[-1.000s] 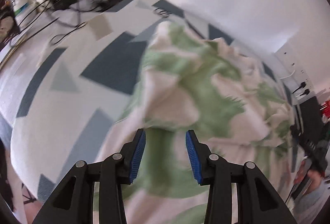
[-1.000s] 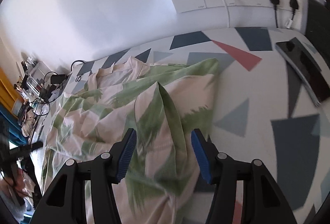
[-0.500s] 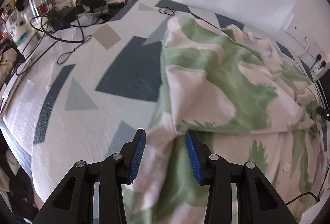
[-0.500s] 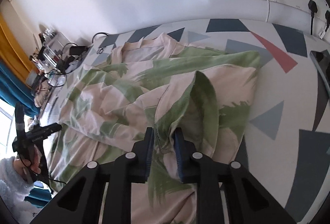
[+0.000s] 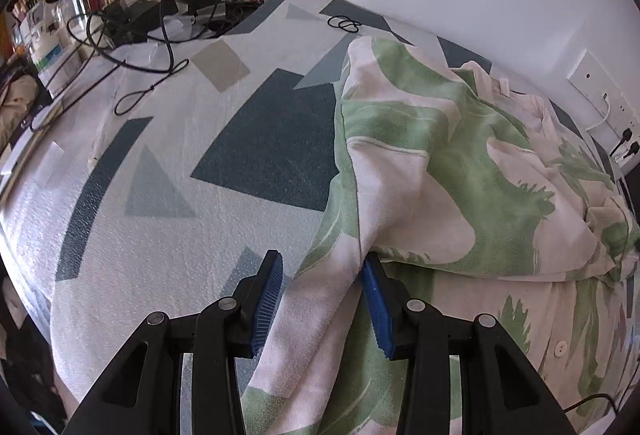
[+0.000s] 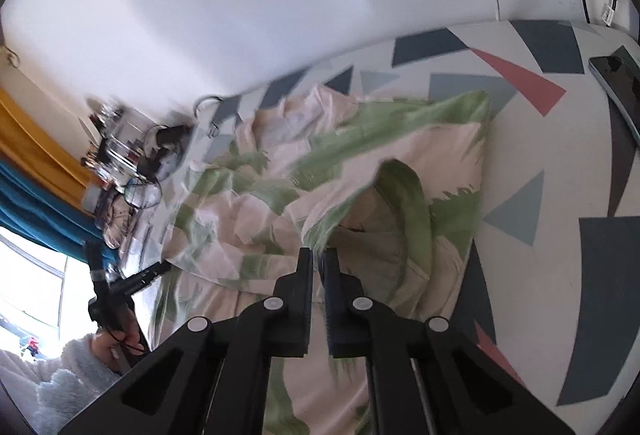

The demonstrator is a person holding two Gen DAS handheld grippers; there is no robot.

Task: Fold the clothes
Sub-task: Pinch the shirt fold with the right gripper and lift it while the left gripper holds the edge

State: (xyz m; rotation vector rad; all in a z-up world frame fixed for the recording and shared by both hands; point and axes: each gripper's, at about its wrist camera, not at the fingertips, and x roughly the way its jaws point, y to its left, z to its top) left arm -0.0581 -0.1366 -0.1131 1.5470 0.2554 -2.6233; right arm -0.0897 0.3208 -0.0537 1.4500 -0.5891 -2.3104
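Two tongs over one shirt [image 5: 448, 163], spread rumpled on patterned cloth [image 5: 224, 163] beside wall; left gripper [image 5: 320, 299] parted, blue pads [image 5: 269, 291] straddling raised ridge of shirt edge, right pad touching fabric, left pad clear of it; right gripper [image 6: 316, 271] nearly together, just been closing, pinched on lifted fold of shirt [image 6: 360, 163]; dark phone [image 6: 616, 83] well apart at right; cables [image 5: 160, 35] near far corner.
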